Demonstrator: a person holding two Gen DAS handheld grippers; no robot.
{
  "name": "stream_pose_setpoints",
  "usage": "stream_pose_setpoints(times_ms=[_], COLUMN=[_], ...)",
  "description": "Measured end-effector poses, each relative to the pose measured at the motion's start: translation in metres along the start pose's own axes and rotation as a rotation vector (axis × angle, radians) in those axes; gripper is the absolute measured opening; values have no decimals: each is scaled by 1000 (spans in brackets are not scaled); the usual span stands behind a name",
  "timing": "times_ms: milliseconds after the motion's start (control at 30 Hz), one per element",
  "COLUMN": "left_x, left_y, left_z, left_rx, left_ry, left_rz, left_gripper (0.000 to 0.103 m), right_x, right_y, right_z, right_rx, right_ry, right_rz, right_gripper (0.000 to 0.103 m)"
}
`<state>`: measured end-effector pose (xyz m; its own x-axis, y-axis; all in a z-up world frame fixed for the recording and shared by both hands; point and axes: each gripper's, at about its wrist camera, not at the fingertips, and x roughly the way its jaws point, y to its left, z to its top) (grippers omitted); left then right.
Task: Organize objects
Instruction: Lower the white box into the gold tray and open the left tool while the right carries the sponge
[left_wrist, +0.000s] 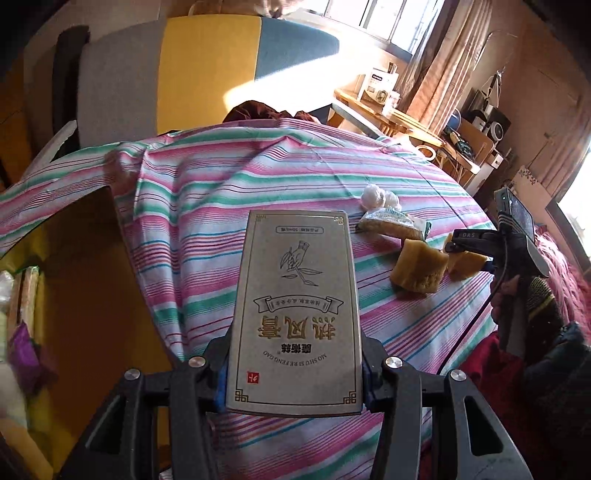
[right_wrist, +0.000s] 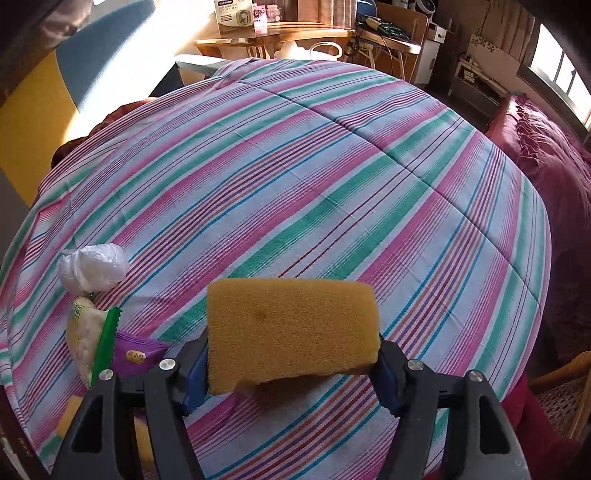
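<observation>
We grip box (left_wrist: 295, 314) in left gripper (left_wrist: 295, 384) jaws, we clamp sponge (right_wrist: 291, 332) in right gripper (right_wrist: 291, 373), second sponge (left_wrist: 417, 271) and bags (left_wrist: 380, 197) on striped sheet (right_wrist: 295, 184)

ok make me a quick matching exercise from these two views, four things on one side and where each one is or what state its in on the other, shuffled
Things:
1. flat grey box
2. yellow sponge
3. white plastic bag
4. purple packet

Places or states:
A. lying knotted in a ball on the striped cloth
B. clamped between the right gripper pads
C. partly tucked under a green-edged snack bag
D. clamped upright in the left gripper

Pairs: 1-D, 2-B, 3-A, 4-C
</observation>
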<state>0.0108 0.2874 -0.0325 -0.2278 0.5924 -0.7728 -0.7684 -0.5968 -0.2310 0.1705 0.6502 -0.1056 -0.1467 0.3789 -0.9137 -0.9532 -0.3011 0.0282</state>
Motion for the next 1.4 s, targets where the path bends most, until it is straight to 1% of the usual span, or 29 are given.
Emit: stream_pose_setpoints(times_ms=[67,167,267,367,467,533,800,900,1033,1100,1133,1233,1300,1400], left_x=[-17,-38,-55,-69,-76,-76,-57,-53,-57,-62,-66,-74,-80,-90], left_y=[16,50,86,120,145,156,174,175,168,165,164,161,161,161], left_z=[-3,-8,-21,-40,-59,-71,-103,-108,-105,-104,-103,-100,-99,-98], left_rx=[-23,-88,-156,-228,-285,-315,-377,-374,-338,-336,-334,-312,-294,-293], left_ry=[-25,-39,-34,-18,3,19,102,99,85,68,57,30,8,-21], left_rz=[28,75,147,216,276,302,362,384,411,407,405,424,448,439], left_gripper=[51,51,51,51,52,51,52,53,55,62,64,65,64,64], right_x=[-4,-13,-24,-29,-32,-36,-48,-56,-69,-77,-81,-99,-117,-147], right_y=[-1,1,2,3,6,6,8,10,21,28,32,49,65,99], right_z=[1,-3,-4,-5,-4,-7,-10,-10,-12,-15,-16,-24,-33,-57], right_rx=[-1,14,21,19,8,-1,-2,-8,-50,-82,-101,-160,-228,-367], right_ry=[-24,-63,-116,-143,-154,-166,-211,-244,-305,-334,-349,-390,-422,-435], right_rz=[3,26,42,58,74,80,105,123,151,176,185,229,269,375], right_gripper=[72,72,72,72,72,72,72,72,72,72,72,72,72,72])
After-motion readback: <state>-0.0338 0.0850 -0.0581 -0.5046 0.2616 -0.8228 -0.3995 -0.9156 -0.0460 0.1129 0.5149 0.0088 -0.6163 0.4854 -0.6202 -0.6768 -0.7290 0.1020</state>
